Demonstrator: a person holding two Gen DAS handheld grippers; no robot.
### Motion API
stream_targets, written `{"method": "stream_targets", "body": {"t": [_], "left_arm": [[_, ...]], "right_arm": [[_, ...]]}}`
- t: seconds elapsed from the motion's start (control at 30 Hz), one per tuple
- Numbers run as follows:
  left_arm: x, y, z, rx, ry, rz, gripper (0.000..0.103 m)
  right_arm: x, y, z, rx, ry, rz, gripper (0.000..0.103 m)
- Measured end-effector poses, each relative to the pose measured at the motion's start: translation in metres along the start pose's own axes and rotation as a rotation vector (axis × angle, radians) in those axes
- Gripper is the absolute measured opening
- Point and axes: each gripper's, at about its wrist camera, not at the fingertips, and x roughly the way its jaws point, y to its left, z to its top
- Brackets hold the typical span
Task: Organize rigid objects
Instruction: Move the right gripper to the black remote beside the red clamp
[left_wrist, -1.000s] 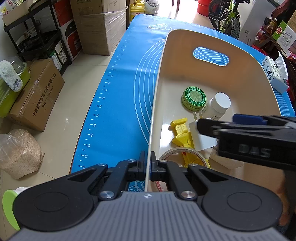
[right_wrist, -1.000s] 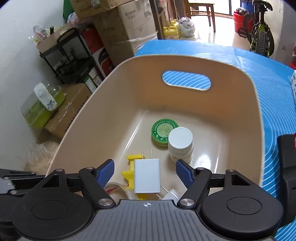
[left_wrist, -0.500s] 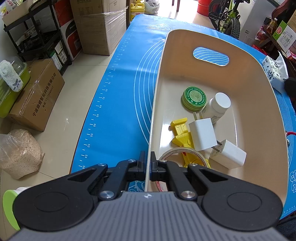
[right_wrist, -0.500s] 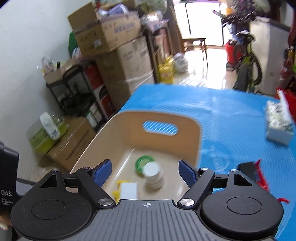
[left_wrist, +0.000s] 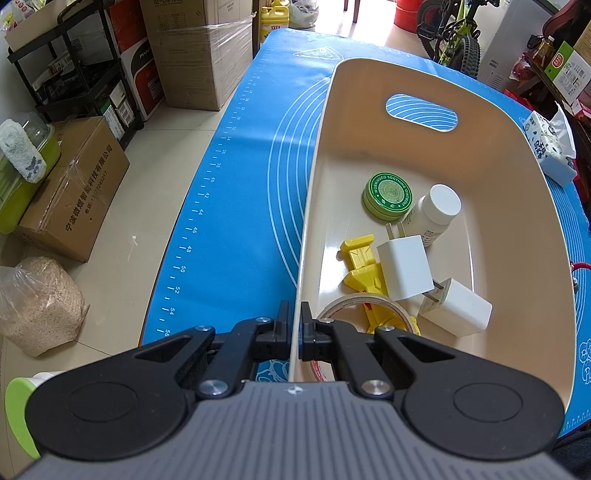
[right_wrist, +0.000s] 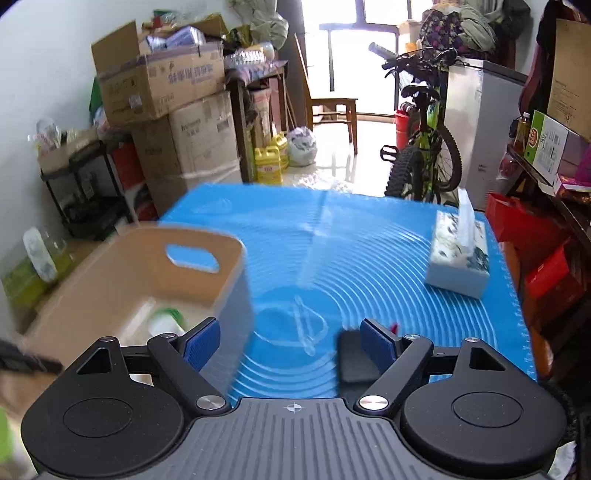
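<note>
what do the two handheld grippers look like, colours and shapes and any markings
Both match: a ribbed grey body with a small crosshair mark, black round housings on each side, black linkage arms with silver screws. The right gripper has blue ridged pads; the left gripper shows black fingers.

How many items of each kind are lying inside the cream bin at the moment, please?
White charger plugs: 2
Green round tin: 1
White bottle: 1
Yellow plastic pieces: 1 cluster; separate parts cannot be told
Tape roll: 1
Total: 6 in the bin
</note>
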Motion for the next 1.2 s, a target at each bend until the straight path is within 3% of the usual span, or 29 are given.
{"method": "stream_targets", "body": {"t": [0.47,1.03,1.2], "left_arm": [[0.001,0.000,0.000,0.002,0.000,0.006,0.005],[0.001,-0.003,0.001,0.006,0.001,0.015,0.005],[0.001,-0.003,0.001,0.007,0.001,0.017,0.005]], "right_arm": [[0.040,-0.036,-0.058,0.042,0.093,-0.009,0.079],[0.082,-0.053,-0.074,0.037,0.126,-0.052,0.068],[0.084,-0.056,-0.077,0.029,0.113,-0.066,0.053]]}}
